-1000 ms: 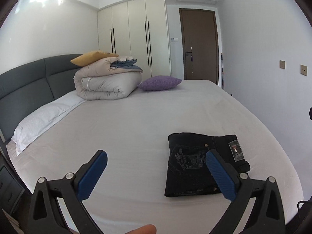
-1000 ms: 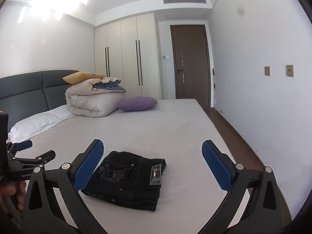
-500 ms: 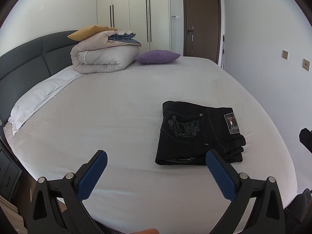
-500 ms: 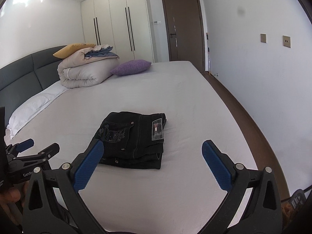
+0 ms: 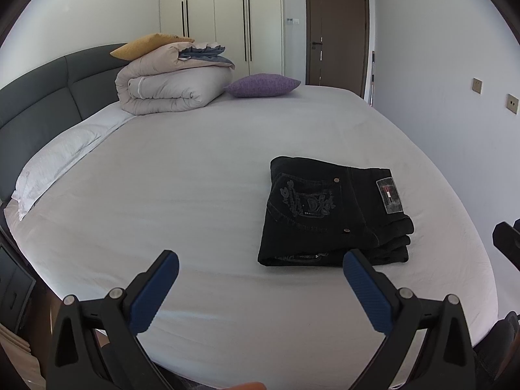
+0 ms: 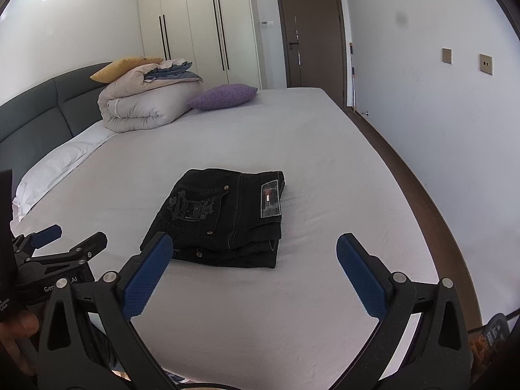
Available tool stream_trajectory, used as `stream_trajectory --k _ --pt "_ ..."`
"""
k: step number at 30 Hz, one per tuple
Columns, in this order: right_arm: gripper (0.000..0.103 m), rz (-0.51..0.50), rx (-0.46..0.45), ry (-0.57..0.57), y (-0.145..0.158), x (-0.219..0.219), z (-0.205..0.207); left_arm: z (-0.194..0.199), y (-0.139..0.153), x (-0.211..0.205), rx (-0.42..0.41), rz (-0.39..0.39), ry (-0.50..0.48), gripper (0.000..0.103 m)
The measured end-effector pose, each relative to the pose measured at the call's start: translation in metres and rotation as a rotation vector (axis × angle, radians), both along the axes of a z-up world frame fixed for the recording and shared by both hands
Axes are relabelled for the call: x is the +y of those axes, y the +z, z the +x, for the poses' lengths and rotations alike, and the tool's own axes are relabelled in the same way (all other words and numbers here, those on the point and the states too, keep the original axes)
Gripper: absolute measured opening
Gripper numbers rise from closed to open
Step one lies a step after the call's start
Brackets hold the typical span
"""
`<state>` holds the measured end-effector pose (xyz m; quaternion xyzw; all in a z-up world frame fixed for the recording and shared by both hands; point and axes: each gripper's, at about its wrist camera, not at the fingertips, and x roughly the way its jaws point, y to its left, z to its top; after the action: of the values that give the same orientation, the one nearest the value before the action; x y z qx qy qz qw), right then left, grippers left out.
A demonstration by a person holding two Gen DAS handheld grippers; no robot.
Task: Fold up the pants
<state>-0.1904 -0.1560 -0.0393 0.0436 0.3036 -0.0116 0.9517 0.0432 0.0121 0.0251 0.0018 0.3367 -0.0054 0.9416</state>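
Black denim pants [image 5: 331, 214] lie folded into a compact, layered rectangle on the bed [image 5: 195, 175], toward its right side and near the front edge, an embroidered back pocket and a waistband patch facing up. At far left a white pillow [image 5: 61, 159] rests against the grey headboard [image 5: 48, 97], with a rolled duvet [image 5: 162, 91] and a purple cushion [image 5: 260, 85] well behind the pants. The left gripper [image 5: 260, 287] hovers over the bed's front edge, jaws spread wide and holding nothing, its right finger just short of the stack's near edge. The right gripper [image 6: 253, 271] likewise hangs released and empty, with the stack just beyond its left finger. Folding appears finished. Denim this thick is likely heavy, fairly stiff and not slippery; the stacked layers at the right-hand edge could slide apart, so a lift is best taken by pinching all the layers together at the two near corners.
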Motion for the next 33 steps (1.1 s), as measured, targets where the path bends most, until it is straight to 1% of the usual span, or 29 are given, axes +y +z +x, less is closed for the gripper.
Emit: stream_trajectory --k 14,25,33 --pt "0.103 0.017 0.035 -0.006 -0.013 -0.002 0.012 -0.001 -0.001 -0.002 0.002 0.001 0.003 0.103" --pt "0.103 0.025 0.054 -0.006 -0.022 0.005 0.018 -0.004 -0.009 0.0 0.009 0.0 0.0 0.103" --pt "0.103 0.026 0.06 -0.005 -0.026 0.011 0.021 -0.005 -0.009 0.001 0.011 0.001 -0.001 0.103"
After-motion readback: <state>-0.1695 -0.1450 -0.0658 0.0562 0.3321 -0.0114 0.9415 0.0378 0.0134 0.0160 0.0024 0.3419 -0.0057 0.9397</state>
